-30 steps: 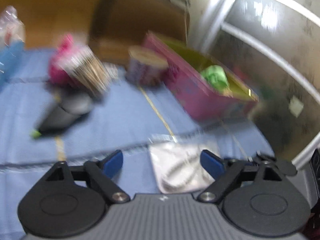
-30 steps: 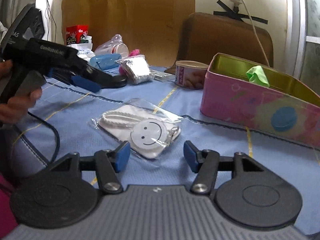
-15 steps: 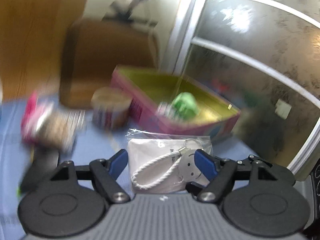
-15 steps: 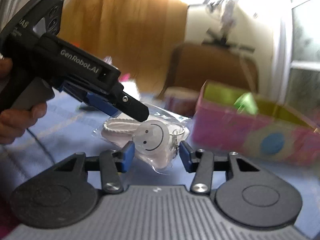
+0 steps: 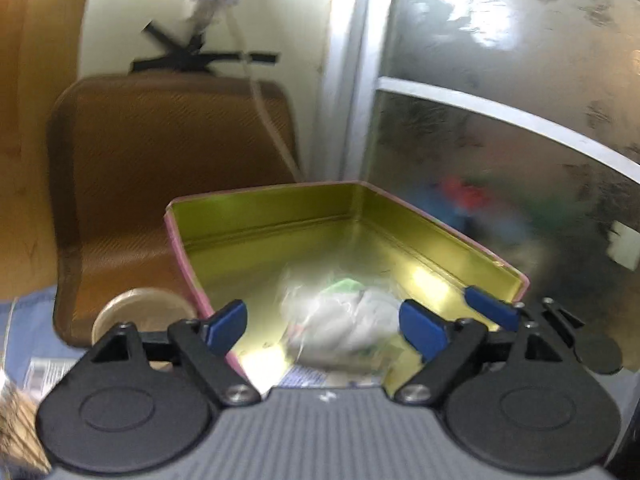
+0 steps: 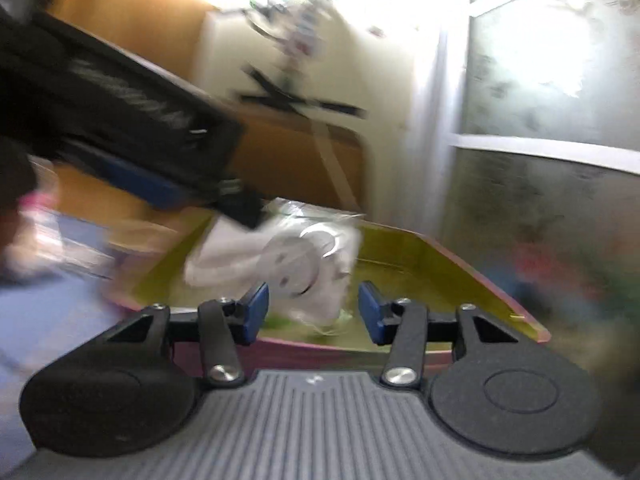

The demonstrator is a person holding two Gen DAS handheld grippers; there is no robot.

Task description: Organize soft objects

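A white smiley pouch in a clear plastic bag (image 6: 292, 256) hangs over the open pink tin with a gold inside (image 6: 420, 256). In the left wrist view the bag (image 5: 340, 324) is blurred, between my fingers and above the tin (image 5: 280, 240); something green shows behind it. My left gripper (image 5: 324, 324) is open around the bag; in the right wrist view its dark body (image 6: 160, 152) touches the bag's left edge. My right gripper (image 6: 314, 312) is open just below and in front of the bag, over the tin's near wall.
A brown chair back (image 5: 160, 152) stands behind the tin. A round pink tub (image 5: 136, 312) sits left of the tin on the blue cloth (image 6: 48, 304). A frosted glass door (image 5: 520, 140) is at the right. Pink blurred items lie far left (image 6: 32, 232).
Both grippers lifted the bagged pouch off the blue cloth and carried it rightward over the pink tin. The left jaws have spread wider than half a second ago.
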